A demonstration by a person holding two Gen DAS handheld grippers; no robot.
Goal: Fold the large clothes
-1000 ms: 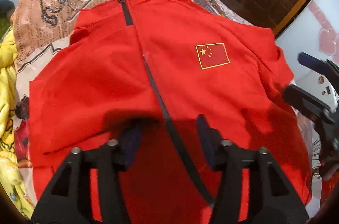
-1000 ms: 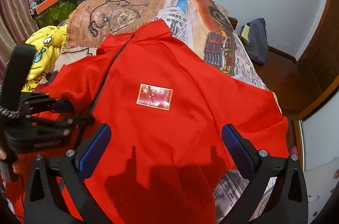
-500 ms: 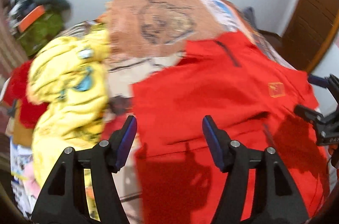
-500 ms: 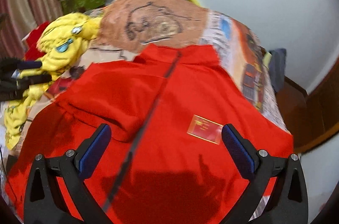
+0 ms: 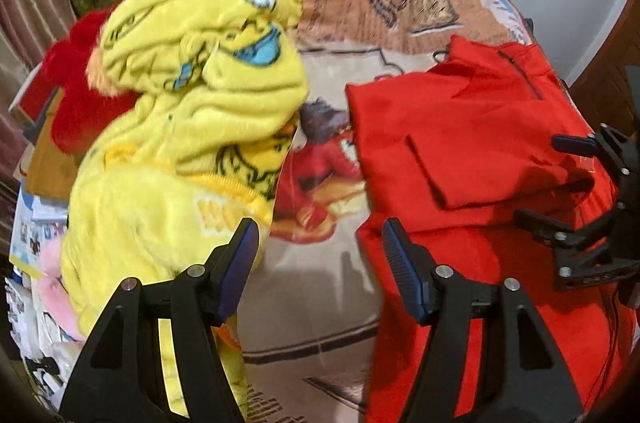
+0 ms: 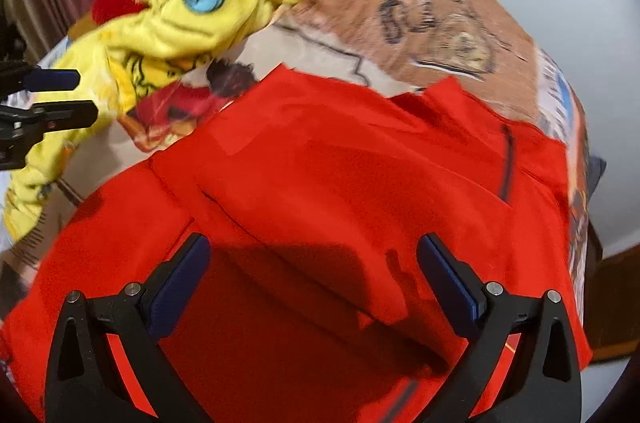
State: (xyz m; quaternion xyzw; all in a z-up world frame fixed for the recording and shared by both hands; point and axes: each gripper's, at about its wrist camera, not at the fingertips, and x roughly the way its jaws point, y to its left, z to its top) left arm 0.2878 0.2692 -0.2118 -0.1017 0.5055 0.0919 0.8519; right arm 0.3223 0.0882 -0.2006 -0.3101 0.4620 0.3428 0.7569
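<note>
A red zip jacket [image 5: 472, 151] lies flat on the bed, collar at the far end, its left sleeve folded in over the chest. It also fills the right wrist view [image 6: 340, 191]. My left gripper [image 5: 316, 263] is open and empty, above the printed bedspread just left of the jacket's edge. My right gripper [image 6: 314, 279] is open and empty, above the jacket's lower body. The right gripper also shows at the right edge of the left wrist view [image 5: 560, 179], and the left gripper shows at the left edge of the right wrist view [image 6: 60, 99].
A crumpled yellow cartoon blanket [image 5: 184, 127] lies on the bed left of the jacket, also in the right wrist view [image 6: 192, 7]. A red plush item [image 5: 76, 91] sits behind it. The printed bedspread [image 5: 384, 3] covers the bed. A brown door [image 5: 616, 63] stands at far right.
Both grippers have swung left. The left one has moved off the jacket's middle to its left edge, bringing the yellow blanket into view. Its jaws have opened wider.
</note>
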